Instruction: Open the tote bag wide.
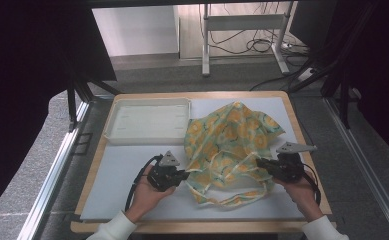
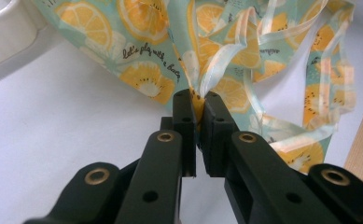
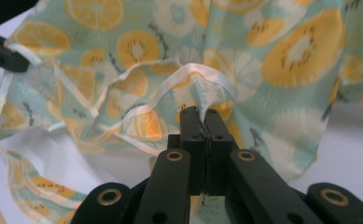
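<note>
Both black grippers, left (image 1: 181, 175) and right (image 1: 260, 163), were clamped on the trimmed edges of a thin mint fabric garment with orange-slice print (image 1: 229, 142), frame centre on the counter (image 1: 132, 170). Judged light, limp, slippery; bound edges gave best purchase.

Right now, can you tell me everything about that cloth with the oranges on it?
The fruit-print cloth is thin, light fabric, pale green with orange and lemon slices and small writing, edged in pale ribbon with long ties trailing loose. It lies crumpled in a heap on the white mat, right of the white tray. The left gripper pinches its ribbon edge on one side, and the right gripper pinches a fold on the other.
</note>
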Demonstrator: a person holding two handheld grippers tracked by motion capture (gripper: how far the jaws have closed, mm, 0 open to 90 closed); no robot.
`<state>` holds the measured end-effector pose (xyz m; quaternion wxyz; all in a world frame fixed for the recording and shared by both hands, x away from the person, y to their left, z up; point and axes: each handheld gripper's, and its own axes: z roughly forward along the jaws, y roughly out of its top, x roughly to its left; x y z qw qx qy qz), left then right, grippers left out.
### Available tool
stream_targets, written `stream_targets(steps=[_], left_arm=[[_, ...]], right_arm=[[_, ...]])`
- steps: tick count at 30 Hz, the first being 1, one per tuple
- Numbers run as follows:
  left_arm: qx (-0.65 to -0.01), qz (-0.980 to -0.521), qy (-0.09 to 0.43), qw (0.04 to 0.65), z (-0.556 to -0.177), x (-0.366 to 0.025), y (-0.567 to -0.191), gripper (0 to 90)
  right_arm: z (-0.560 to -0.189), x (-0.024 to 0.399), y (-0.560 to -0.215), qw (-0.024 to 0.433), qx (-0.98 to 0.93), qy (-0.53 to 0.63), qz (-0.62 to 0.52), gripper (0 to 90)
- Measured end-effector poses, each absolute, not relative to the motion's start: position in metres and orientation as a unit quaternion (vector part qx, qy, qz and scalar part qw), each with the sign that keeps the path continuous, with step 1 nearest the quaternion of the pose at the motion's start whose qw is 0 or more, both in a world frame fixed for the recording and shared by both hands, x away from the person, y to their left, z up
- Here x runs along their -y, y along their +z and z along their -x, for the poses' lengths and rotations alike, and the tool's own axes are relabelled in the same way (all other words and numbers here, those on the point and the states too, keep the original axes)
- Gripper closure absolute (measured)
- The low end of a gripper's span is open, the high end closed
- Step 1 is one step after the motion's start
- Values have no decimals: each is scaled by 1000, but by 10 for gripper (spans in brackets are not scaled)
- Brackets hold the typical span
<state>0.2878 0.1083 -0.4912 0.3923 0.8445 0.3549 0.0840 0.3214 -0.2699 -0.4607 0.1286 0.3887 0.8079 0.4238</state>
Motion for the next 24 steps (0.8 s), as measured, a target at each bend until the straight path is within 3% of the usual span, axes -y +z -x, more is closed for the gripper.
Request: stream_targets(steps=[13,24], left_arm=[[-349,-838,85,410,-286,-109,-484,856],[-344,-838,85,415,-288,-106,-481,870]], right_arm=[[-332,265,-421,170,-791,460,-365,877],[-347,258,-404,178,-799,449,-357,877]])
